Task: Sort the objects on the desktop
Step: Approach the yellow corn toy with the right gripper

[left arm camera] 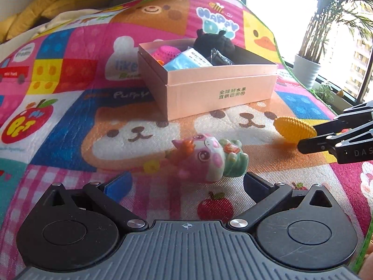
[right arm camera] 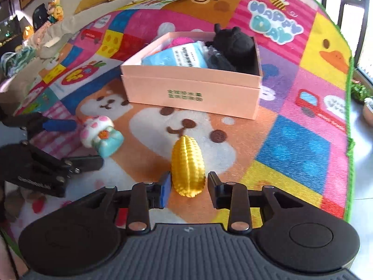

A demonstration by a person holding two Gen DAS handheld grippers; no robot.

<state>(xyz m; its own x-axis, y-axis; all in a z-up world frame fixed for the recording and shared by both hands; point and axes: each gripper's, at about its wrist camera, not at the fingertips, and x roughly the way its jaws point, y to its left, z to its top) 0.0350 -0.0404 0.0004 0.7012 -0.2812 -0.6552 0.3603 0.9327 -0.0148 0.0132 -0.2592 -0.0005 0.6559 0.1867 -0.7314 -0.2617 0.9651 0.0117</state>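
A yellow corn toy (right arm camera: 187, 168) lies on the colourful play mat, its near end between the fingers of my right gripper (right arm camera: 187, 184). The jaws stand open around it, with a thin gap showing at the right finger. In the left wrist view the same right gripper (left arm camera: 307, 136) reaches in from the right edge onto the corn toy (left arm camera: 291, 127). A pink and green cat figure (left arm camera: 209, 158) lies on its side just ahead of my left gripper (left arm camera: 186, 182), whose jaws are spread wide and hold nothing. A pink open box (left arm camera: 221, 70) behind holds a black plush (left arm camera: 213, 43) and a blue packet (left arm camera: 186, 61).
The mat's green edge (right arm camera: 349, 126) runs down the right side, with bare floor beyond. A potted plant (left arm camera: 305, 70) stands by the window at the right. Yellow cushions (left arm camera: 35, 11) and small toys (right arm camera: 54, 8) sit past the mat's far left.
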